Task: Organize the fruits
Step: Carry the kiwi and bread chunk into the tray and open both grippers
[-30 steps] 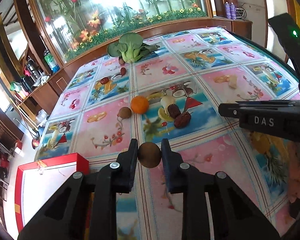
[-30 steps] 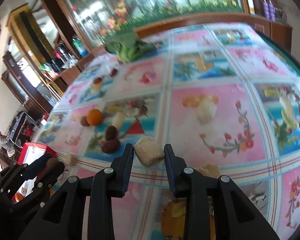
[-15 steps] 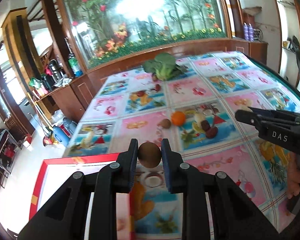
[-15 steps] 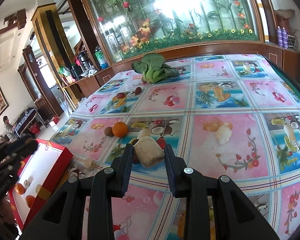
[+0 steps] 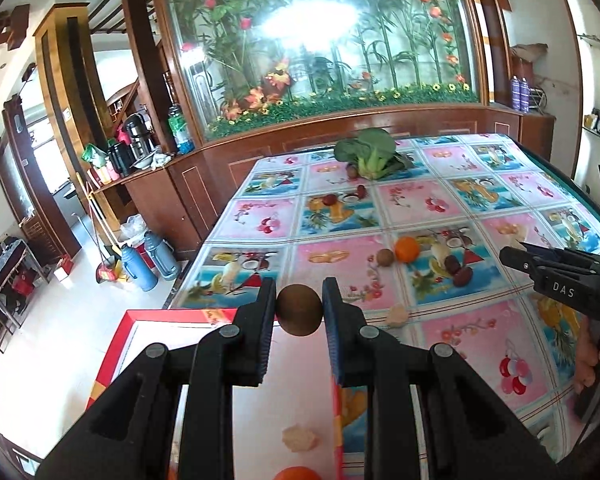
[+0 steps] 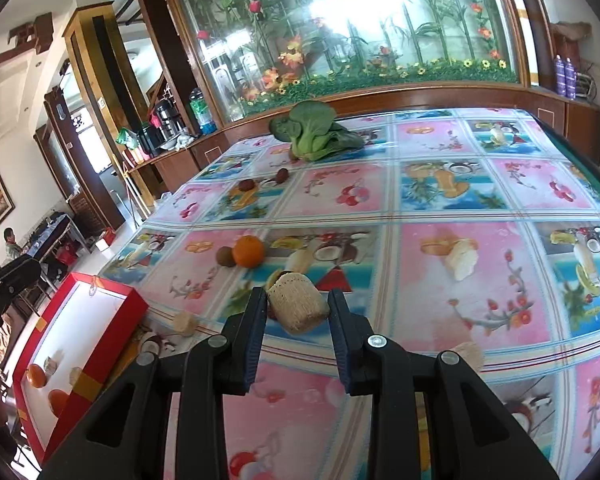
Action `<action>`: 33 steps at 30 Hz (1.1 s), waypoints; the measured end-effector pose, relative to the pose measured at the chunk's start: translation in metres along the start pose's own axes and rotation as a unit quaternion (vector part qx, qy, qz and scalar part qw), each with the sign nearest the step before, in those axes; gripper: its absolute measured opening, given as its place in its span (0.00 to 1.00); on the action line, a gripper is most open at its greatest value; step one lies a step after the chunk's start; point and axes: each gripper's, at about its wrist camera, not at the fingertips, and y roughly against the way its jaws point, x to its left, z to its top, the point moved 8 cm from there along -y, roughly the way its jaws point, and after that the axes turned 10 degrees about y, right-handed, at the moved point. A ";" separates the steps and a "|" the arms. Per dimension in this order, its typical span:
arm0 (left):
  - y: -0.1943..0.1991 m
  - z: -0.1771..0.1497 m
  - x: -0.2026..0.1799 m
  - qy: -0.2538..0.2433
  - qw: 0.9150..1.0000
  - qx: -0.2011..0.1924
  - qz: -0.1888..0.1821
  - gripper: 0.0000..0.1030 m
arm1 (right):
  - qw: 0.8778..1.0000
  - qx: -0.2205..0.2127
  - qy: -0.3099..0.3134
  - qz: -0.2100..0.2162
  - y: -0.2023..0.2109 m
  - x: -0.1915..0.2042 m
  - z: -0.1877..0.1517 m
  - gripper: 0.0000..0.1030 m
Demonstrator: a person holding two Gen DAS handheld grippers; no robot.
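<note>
The left hand-held gripper [image 5: 299, 312] is clamped on a small brown fruit [image 5: 299, 309], round and dull-skinned like a kiwi, pinched at its widest part so it cannot roll out. It hangs at the centre of the left wrist frame, over the far edge of the red box [image 5: 111, 360], which fills the lower left of that frame. The carry looks like the drop-off step: the box's white floor already holds an orange [image 5: 295, 473] and a pale lumpy piece [image 5: 297, 438] at the bottom centre.

The right hand-held gripper [image 6: 297, 308] is closed on a beige chunk [image 6: 297, 307] with a woven, net-like surface and blunt block shape, held tilted between the flat pads above the table [image 6: 500, 312]. It seems to wait its turn, well apart from the box at the lower left of its frame.

The table wears a glossy plastic cloth printed with fruit, which makes real items easy to mistake. Real ones left on it: another orange [image 6: 248, 251] touching a brown fruit [image 6: 225, 257] left of centre, a leafy green vegetable [image 6: 314, 130] at the upper middle, and a pale slice [image 6: 462, 261] at the right.
</note>
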 end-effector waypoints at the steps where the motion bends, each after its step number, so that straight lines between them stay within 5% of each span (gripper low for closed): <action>1: 0.001 0.000 0.003 0.003 1.000 0.000 -0.001 0.25 | 1.000 -0.001 0.005 0.000 0.000 0.004 0.000 0.29; 10: 0.007 -0.005 0.039 0.031 0.999 -0.006 0.007 0.25 | 1.000 -0.008 0.000 0.028 -0.001 0.038 0.005 0.29; 24: 0.001 -0.039 0.120 0.080 0.995 0.023 0.052 0.25 | 0.981 0.010 0.107 0.163 -0.006 0.216 -0.001 0.29; 33: -0.004 -0.081 0.173 0.123 0.986 0.073 0.083 0.25 | 0.969 0.055 0.144 0.191 -0.026 0.265 -0.024 0.29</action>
